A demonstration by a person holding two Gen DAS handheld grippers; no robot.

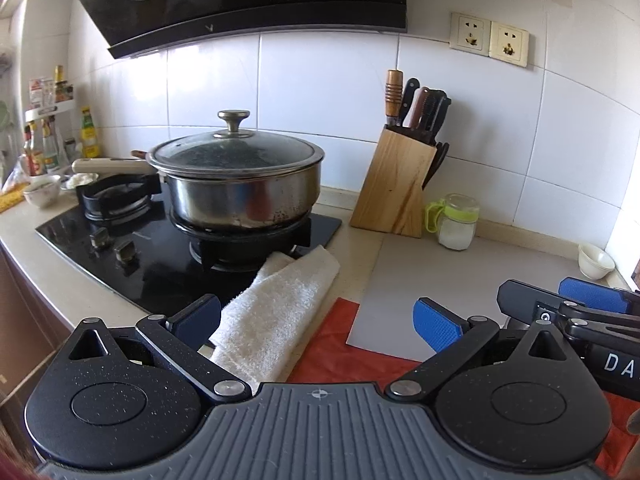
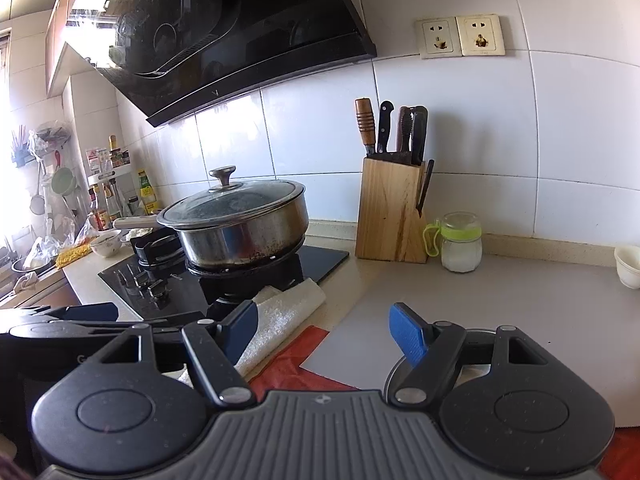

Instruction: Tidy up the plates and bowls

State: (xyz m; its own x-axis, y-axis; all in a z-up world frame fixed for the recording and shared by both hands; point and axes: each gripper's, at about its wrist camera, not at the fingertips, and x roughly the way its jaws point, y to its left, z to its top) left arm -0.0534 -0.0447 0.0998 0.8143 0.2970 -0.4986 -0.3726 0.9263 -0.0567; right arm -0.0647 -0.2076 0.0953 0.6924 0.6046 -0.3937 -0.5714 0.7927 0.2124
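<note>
A small white bowl [image 1: 596, 260] [image 2: 628, 266] stands at the far right of the counter by the wall. A patterned bowl [image 1: 42, 192] [image 2: 106, 244] sits far left beyond the stove. My left gripper [image 1: 318, 322] is open over a folded white towel [image 1: 276, 312] and a red cloth [image 1: 340, 348], with nothing between its blue pads. My right gripper [image 2: 324, 330] is open too, low over a pale grey mat [image 2: 400, 320], holding nothing. A round rim [image 2: 390, 376], perhaps a plate, shows partly under its right finger. Each gripper appears at the edge of the other's view.
A lidded steel pot [image 1: 240, 184] [image 2: 240, 228] sits on the black gas stove [image 1: 160, 256]. A wooden knife block [image 1: 394, 184] and a glass jar [image 1: 456, 224] stand against the tiled wall. Bottles crowd the far left corner. The range hood [image 1: 248, 0] hangs overhead.
</note>
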